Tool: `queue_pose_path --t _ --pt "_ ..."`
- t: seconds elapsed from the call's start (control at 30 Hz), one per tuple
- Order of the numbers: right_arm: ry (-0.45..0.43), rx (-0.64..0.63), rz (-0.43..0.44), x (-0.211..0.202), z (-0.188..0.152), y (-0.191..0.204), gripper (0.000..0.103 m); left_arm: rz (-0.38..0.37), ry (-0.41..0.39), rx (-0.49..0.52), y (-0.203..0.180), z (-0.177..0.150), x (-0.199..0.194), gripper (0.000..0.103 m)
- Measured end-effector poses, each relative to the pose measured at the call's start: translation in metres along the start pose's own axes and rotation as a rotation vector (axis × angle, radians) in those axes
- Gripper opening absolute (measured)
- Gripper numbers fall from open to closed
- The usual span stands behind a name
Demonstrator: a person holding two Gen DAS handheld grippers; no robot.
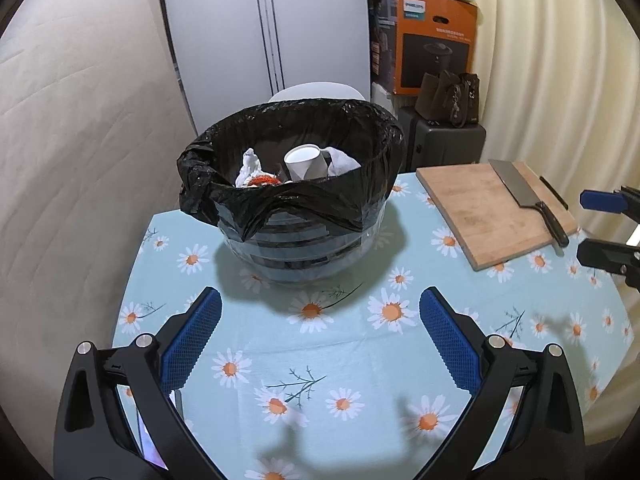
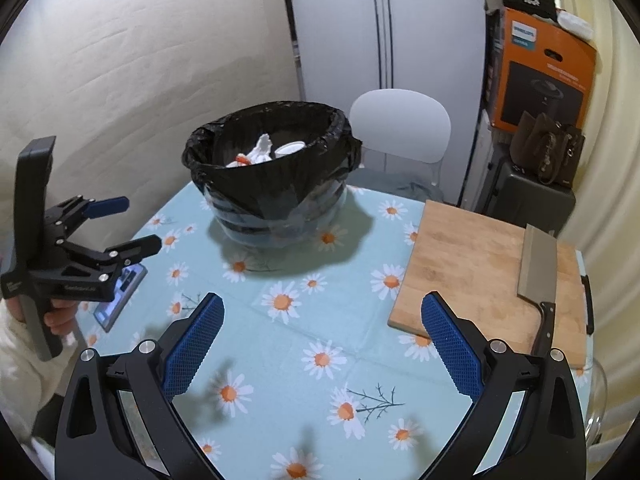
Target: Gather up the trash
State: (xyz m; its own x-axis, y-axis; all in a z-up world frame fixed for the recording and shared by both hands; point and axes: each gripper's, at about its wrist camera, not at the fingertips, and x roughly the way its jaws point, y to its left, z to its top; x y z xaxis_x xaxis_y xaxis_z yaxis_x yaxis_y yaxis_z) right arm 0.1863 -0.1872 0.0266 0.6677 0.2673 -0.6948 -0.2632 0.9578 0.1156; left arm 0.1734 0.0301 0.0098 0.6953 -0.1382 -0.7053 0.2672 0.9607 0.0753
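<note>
A: Where is the trash found, and how are the claws set?

B: The trash is seen inside the bin point(image 1: 288, 184), a clear tub lined with a black bag point(image 1: 224, 196), standing toward the far side of the tabletop point(image 1: 360, 360). A paper cup point(image 1: 306, 162), crumpled tissue point(image 1: 250, 166) and something red-orange point(image 1: 262, 181) lie within it. No loose litter is made out on the flowered cloth. The left claw point(image 1: 320, 344) is spread wide with nothing between its blue pads, and the right claw point(image 2: 322, 346) is likewise spread wide and empty. Both are held above the cloth, well short of the bin.

A: What could go wrong from here?

B: The task is judged nearly done, so any trouble would likely come from a careless sweep. The bag's loose rim could be snagged by a pad and the light tub tipped. On the right, a cleaver point(image 2: 538, 276) rests on the cutting board point(image 2: 472, 264) with its handle point(image 2: 545, 330) near the board's front edge; it could be knocked off by the right claw.

A: What is shown in one view but not the other?

B: A phone-like device point(image 2: 120, 296) lying under the left claw is shown clearly only by the right wrist camera, along with the hand point(image 2: 60, 318) holding that tool and a white chair point(image 2: 400, 124) behind the bin. The bin's contents are shown far better from the left wrist.
</note>
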Motion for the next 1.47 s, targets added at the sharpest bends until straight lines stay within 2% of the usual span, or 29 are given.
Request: queue_pose_path --t 0.47,1.13,1.27,1.37,1.47 --pt "-0.015 -0.057 0.054 -0.009 0.007 0.002 0.095 0.029 -0.012 -0.047 -0.007 -0.002 -0.012 0.097" --pt "-0.057 -0.072 0.082 -0.013 0.014 0.016 0.095 0.05 0.006 -0.021 -0.003 -0.008 -0.027 0.097" --pt "-0.052 -0.074 0.083 -0.011 0.013 0.022 0.095 0.034 0.006 -0.022 0.001 -0.008 -0.028 0.097" --pt "-0.044 -0.082 0.077 -0.008 0.013 0.027 0.095 -0.025 0.028 -0.05 0.007 -0.008 -0.025 0.097" --pt "-0.04 -0.075 0.064 -0.005 0.01 0.028 0.095 -0.031 0.025 -0.053 0.012 -0.01 -0.023 0.097"
